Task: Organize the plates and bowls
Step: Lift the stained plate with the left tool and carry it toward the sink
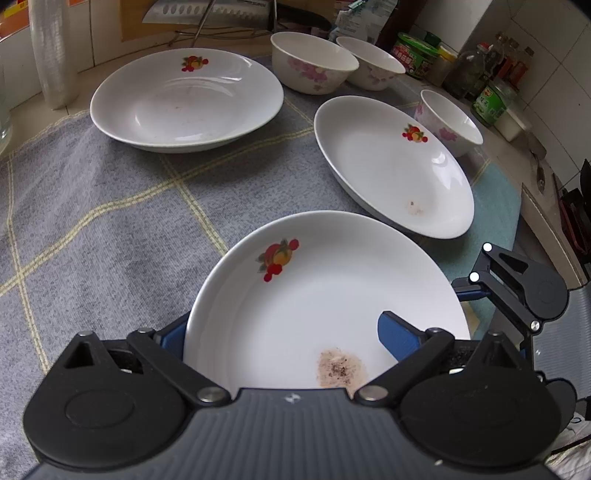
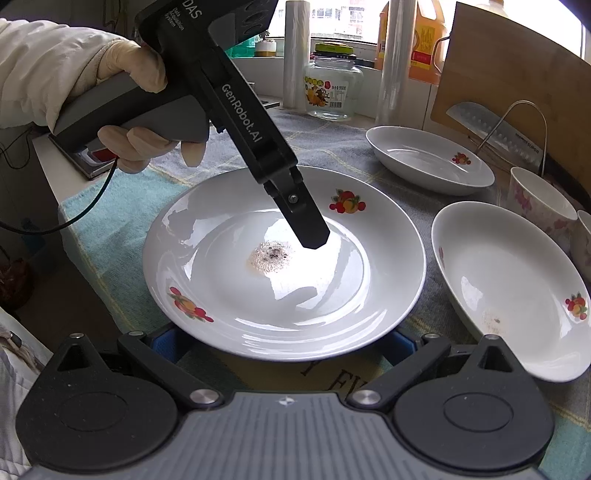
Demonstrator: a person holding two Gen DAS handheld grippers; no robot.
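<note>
Three plates (image 1: 325, 295) and three bowls (image 1: 314, 61) on cloth (image 1: 92, 221).

Lighting: soft daylight from the far window (image 2: 332, 22), slightly overexposed. Glare patches on the plate (image 2: 284, 266). Sharp focus; fisheye bending, dark corners.

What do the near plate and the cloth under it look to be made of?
Near white fruit-print plate: looks like glazed ceramic or porcelain; glossy, with sharp window reflections, though glossy melamine is possible. Grey-blue checked cloth: woven fabric, matt, with visible fuzzy texture and yellow stripes.
</note>
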